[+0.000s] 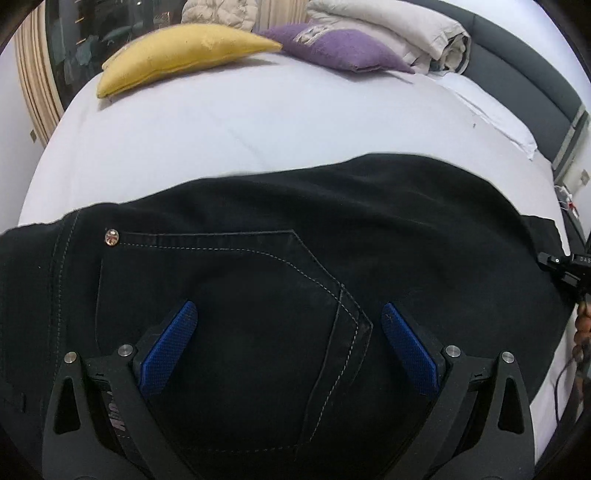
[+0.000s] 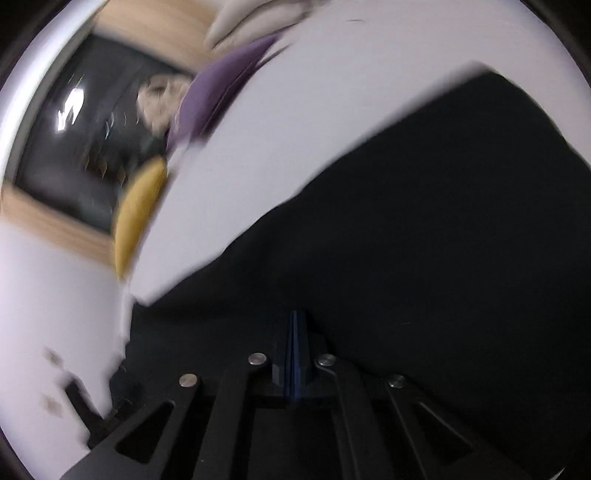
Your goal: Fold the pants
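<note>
Black pants [image 1: 280,229] lie spread across a pale bed sheet [image 1: 229,125], back pocket and a metal rivet facing up. My left gripper [image 1: 288,314] is open, its blue pads [image 1: 170,343] wide apart just above the back pocket. In the blurred, tilted right wrist view the pants [image 2: 443,221] fill the lower right. My right gripper [image 2: 295,317] has its blue pads pressed together; black cloth lies right around the tips, and I cannot tell if any is pinched. The right gripper's body also shows at the right edge of the left wrist view [image 1: 565,269].
A yellow pillow [image 1: 177,55], a purple pillow [image 1: 332,48] and a folded beige duvet [image 1: 399,33] lie at the far side of the bed. A grey headboard [image 1: 524,81] runs along the right. A dark window [image 2: 85,147] is beyond the bed.
</note>
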Tool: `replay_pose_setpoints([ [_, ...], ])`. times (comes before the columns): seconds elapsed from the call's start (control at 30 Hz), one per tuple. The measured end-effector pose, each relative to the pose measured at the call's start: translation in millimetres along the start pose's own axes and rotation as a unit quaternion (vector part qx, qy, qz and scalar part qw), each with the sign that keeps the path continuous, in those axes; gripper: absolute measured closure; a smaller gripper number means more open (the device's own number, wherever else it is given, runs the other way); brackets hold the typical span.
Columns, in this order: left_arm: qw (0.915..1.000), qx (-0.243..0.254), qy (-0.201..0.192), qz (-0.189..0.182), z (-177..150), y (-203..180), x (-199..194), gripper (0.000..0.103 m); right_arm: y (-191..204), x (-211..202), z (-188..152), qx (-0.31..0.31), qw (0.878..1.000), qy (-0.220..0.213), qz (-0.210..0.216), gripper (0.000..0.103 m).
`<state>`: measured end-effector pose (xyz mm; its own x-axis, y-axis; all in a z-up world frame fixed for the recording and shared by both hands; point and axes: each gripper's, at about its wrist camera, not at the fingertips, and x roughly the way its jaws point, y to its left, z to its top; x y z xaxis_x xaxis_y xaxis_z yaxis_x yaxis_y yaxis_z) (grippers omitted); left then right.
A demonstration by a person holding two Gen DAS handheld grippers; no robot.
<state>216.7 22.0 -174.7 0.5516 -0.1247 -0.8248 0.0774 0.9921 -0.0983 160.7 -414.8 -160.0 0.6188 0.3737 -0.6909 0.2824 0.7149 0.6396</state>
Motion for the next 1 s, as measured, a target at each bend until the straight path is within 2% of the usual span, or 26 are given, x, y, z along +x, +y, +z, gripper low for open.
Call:
replay_pose_setpoints([
  [0.1, 0.9996, -0.007, -0.019, -0.022, 0.7, -1.3, -14.4, 0.001, -0.8, -31.3, 10.2, -0.018, 0.993, -0.031, -0.114, 0.103],
  [0.13, 0.9989, -0.007, -0.032, -0.033, -0.2, -1.7, -22.2, 0.001, 5.8, -39.1, 13.4, -0.023, 0.989, -0.039, -0.138, 0.097],
  [0.2, 0.9974, 0.007, -0.05, -0.052, -5.2, -9.9, -32.8, 0.001, 36.0, -43.3, 17.3, -0.059, 0.993, -0.037, -0.098, 0.096],
  [0.23, 0.997, 0.014, -0.053, -0.054, -10.7, -13.4, -33.7, 0.001, 60.2, -40.0, 16.3, -0.086, 0.993, -0.028, -0.071, 0.092],
  [0.27, 0.9972, 0.024, -0.048, -0.051, -15.2, -18.5, -29.3, 0.001, 97.7, -28.8, 13.0, -0.128, 0.991, -0.008, -0.032, 0.083],
  [0.3, 0.9979, 0.025, -0.038, -0.046, -18.5, -20.0, -23.8, 0.001, 116.1, -22.0, 9.1, -0.149, 0.989, 0.005, -0.007, 0.078],
  [0.33, 0.9985, 0.021, -0.028, -0.041, -22.0, -20.0, -19.7, 0.001, 147.1, -8.7, 2.2, -0.177, 0.983, 0.027, 0.037, 0.071],
  [0.37, 0.9989, 0.017, -0.025, -0.036, -27.1, -20.2, -17.4, 0.001, 185.3, 12.0, -7.2, -0.208, 0.972, 0.06, 0.088, 0.065],
  [0.43, 0.9987, 0.018, -0.032, -0.035, -31.8, -23.1, -20.8, 0.001, 230.3, 43.5, -20.5, -0.245, 0.954, 0.113, 0.127, 0.063],
  [0.47, 0.9987, 0.012, -0.031, -0.038, -32.9, -20.9, -21.2, 0.001, 256.0, 71.8, -31.9, -0.27, 0.942, 0.148, 0.133, 0.063],
  [0.53, 0.9988, 0.001, -0.031, -0.038, -36.3, -17.1, -20.5, 0.001, 271.8, 109.2, -36.2, -0.28, 0.935, 0.182, 0.121, 0.063],
  [0.6, 0.9988, -0.002, -0.035, -0.035, -39.8, -13.7, -19.2, 0.001, 264.5, 157.5, -36.0, -0.268, 0.939, 0.206, 0.069, 0.063],
  [0.63, 0.9988, 0.001, -0.037, -0.033, -42.1, -13.9, -18.9, 0.001, 259.0, 167.6, -31.5, -0.261, 0.943, 0.201, 0.051, 0.07],
  [0.67, 0.9988, 0.004, -0.037, -0.03, -44.9, -15.4, -19.7, 0.001, 244.8, 175.9, -19.3, -0.236, 0.953, 0.186, 0.047, 0.095],
  [0.7, 0.9989, 0.005, -0.037, -0.028, -45.7, -15.8, -19.4, 0.001, 226.3, 175.9, -3.1, -0.198, 0.966, 0.164, 0.035, 0.103],
  [0.73, 0.999, 0.005, -0.036, -0.026, -46.5, -16.1, -18.4, 0.001, 208.4, 168.4, 11.6, -0.163, 0.977, 0.138, 0.015, 0.103],
  [0.77, 0.999, 0.006, -0.037, -0.025, -47.4, -15.6, -18.6, 0.001, 196.1, 157.9, 18.4, -0.141, 0.983, 0.119, 0.002, 0.103],
  [0.8, 0.999, 0.006, -0.038, -0.024, -48.2, -16.3, -19.5, 0.001, 187.4, 143.9, 22.6, -0.132, 0.986, 0.103, -0.006, 0.1],
  [0.83, 0.9989, 0.007, -0.04, -0.023, -48.4, -14.9, -19.9, 0.001, 181.8, 118.6, 23.1, -0.14, 0.987, 0.085, 0.002, 0.092],
  [0.9, 0.9982, 0.003, -0.055, -0.025, -48.0, -15.3, -27.5, 0.001, 177.3, 85.9, 11.9, -0.157, 0.984, 0.074, 0.049, 0.081],
  [0.97, 0.9974, -0.006, -0.063, -0.032, -48.8, -16.6, -32.1, 0.001, 169.8, 52.7, -15.5, -0.178, 0.978, 0.068, 0.081, 0.054],
  [1.0, 0.9979, -0.003, -0.059, -0.026, -49.3, -19.5, -31.8, 0.001, 157.0, 43.5, -28.9, -0.183, 0.978, 0.068, 0.08, 0.049],
])
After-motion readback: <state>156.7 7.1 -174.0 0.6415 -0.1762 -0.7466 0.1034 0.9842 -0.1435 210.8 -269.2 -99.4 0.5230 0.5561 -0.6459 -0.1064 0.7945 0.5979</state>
